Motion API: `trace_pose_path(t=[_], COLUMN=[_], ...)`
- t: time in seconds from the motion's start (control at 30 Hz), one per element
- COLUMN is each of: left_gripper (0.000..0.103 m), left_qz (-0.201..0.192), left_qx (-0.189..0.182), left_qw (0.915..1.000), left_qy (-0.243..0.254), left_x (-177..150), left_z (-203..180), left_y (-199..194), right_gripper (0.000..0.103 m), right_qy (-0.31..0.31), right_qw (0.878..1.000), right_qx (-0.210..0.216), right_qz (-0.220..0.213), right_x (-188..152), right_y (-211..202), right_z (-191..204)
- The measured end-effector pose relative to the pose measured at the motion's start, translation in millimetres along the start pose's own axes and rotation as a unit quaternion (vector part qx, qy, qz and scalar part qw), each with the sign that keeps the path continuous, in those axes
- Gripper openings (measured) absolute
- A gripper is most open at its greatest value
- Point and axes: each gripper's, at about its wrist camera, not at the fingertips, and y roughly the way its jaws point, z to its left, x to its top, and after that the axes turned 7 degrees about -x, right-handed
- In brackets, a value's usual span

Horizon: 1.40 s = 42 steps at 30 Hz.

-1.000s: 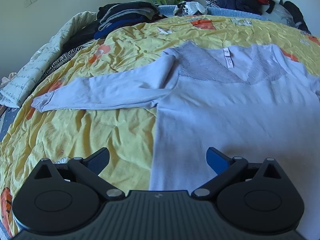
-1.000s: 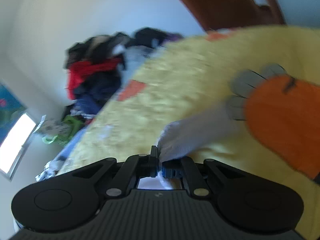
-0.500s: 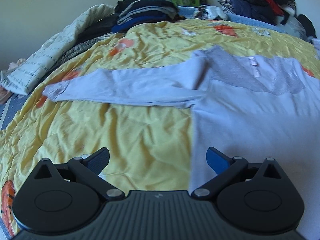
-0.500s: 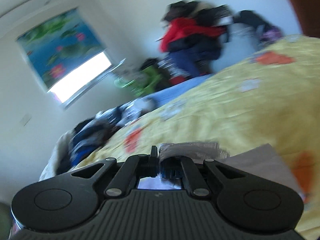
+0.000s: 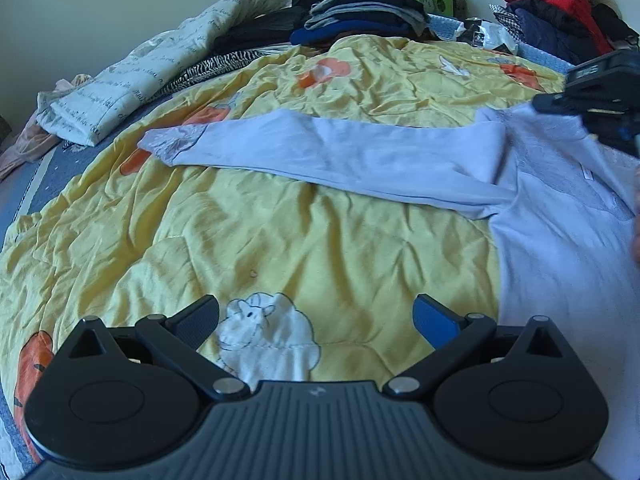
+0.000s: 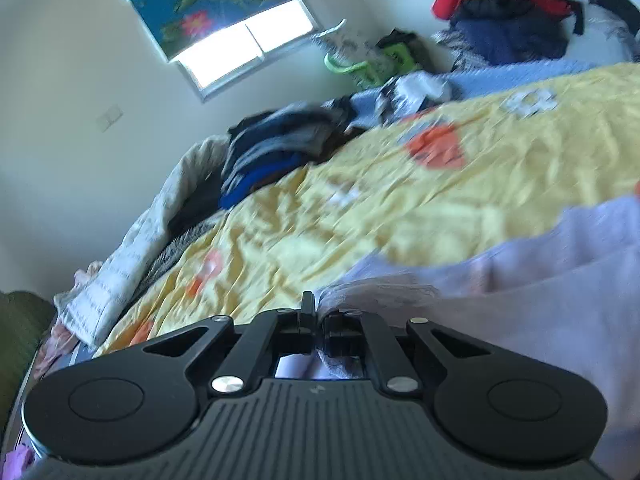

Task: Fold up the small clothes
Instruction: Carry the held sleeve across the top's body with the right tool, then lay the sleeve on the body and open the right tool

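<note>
A pale lilac long-sleeved top [image 5: 560, 216] lies flat on the yellow quilt [image 5: 280, 232]. Its left sleeve [image 5: 340, 152] stretches out to the left, ending in a lace cuff [image 5: 168, 142]. My left gripper [image 5: 316, 316] hovers open over the quilt, left of the top's body, with nothing between its fingers. My right gripper [image 6: 316, 312] is shut on the lace cuff of the other sleeve [image 6: 380, 292], and that sleeve [image 6: 540, 280] trails off to the right. In the left wrist view the right gripper [image 5: 624, 136] shows above the top's neckline at the right edge.
A stack of folded dark clothes [image 5: 360, 12] and a white printed duvet [image 5: 152, 76] lie at the bed's far left. A heap of red and navy clothes [image 5: 556, 12] sits at the far right. A window with a flowered blind [image 6: 224, 12] is on the wall.
The right gripper has swung far across with the cuff in its jaws, carrying the sleeve over the top; it now shows in the left wrist view. The left gripper slid left off the top's body.
</note>
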Motion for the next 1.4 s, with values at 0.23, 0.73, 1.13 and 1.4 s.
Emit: trace_pose_path(t=[0.23,0.73,1.13,1.4], left_gripper=[0.103,0.103,0.103,0.103], left_qz=[0.005,0.021,-0.025,-0.004], left_qx=[0.003,0.020,-0.010,0.033], left_qw=[1.0000,0.9973,0.9803,0.9917], left_qy=[-0.001,-0.067,-0.196,-0.124], left_x=[-3,3,24,29], left_z=[5,39,97,70], left_y=[4,13,11,22], right_gripper=[0.010,0.073,0.075,0.096], right_qy=[-0.013,0.002,-0.037,-0.192], right_qw=[0.999,0.994,0.987,0.979], right_qx=[0.032,0.088,0.065,-0.017], right_qz=[0.042,0.070,0.145,0.061], right_x=[-20,-33,-38,-49], right_y=[36,29,38,-21], right_z=[27,36,41,67])
